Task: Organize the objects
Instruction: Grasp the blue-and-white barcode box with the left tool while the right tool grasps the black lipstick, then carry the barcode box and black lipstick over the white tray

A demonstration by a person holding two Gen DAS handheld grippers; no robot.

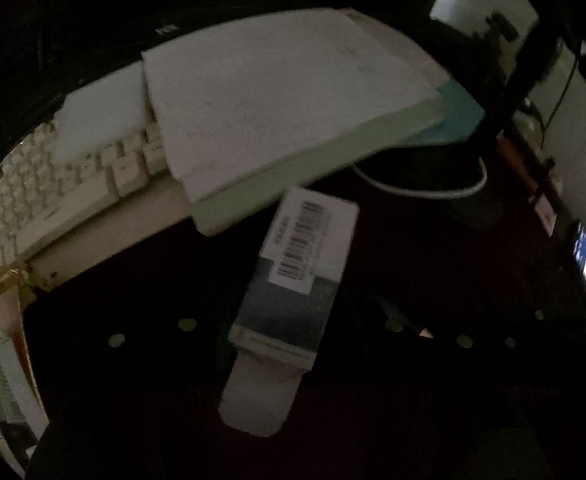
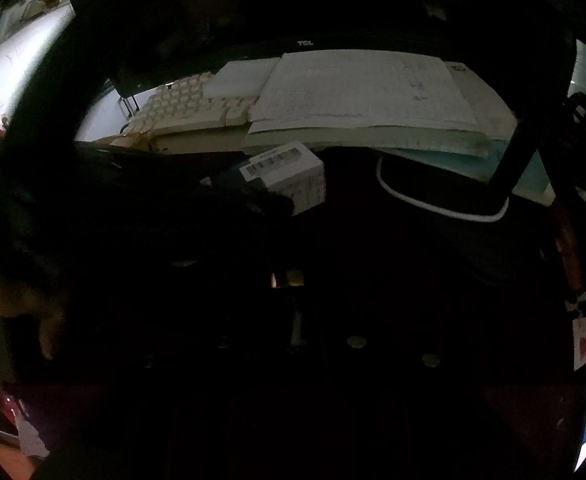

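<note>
A small barcoded box sits gripped in the left claw above the dark surface, near a notebook overlapping a keyboard; the right claw is clenched.

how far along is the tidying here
Done: nothing clearly, as books lie across the keyboard. In hand: the left gripper, its fingers lost in the dark, seems to hold the barcoded box. Left: the box, white cable and pencil.
</note>
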